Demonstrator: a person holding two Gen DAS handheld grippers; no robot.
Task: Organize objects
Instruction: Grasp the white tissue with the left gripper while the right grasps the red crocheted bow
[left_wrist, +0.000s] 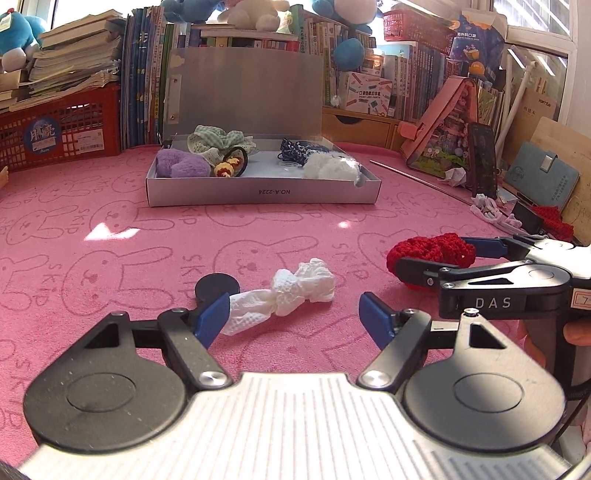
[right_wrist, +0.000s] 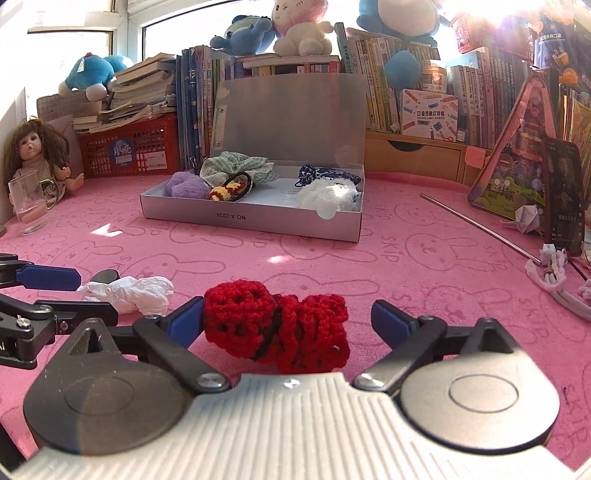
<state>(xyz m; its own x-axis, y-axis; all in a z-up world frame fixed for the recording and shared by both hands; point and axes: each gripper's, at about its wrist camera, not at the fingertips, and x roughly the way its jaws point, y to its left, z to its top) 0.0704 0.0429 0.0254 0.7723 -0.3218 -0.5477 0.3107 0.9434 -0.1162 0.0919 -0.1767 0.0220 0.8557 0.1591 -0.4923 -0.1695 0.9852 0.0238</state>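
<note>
A red crocheted piece (right_wrist: 280, 332) lies on the pink mat between the wide-open fingers of my right gripper (right_wrist: 288, 325); it also shows in the left wrist view (left_wrist: 428, 254). A crumpled white tissue (left_wrist: 284, 295) lies on the mat between the open fingers of my left gripper (left_wrist: 295, 321), its tail touching the left pad; it also shows in the right wrist view (right_wrist: 133, 291). A dark round disc (left_wrist: 216, 288) sits beside the tissue. An open silver box (left_wrist: 258, 192) further back holds scrunchies and hair ties.
Books, a red crate (left_wrist: 59, 136) and plush toys line the back. A doll (right_wrist: 37, 155) and a glass (right_wrist: 27, 203) stand at the left. A phone (right_wrist: 565, 195), a metal rod (right_wrist: 476, 225) and white cords (right_wrist: 554, 273) lie at the right.
</note>
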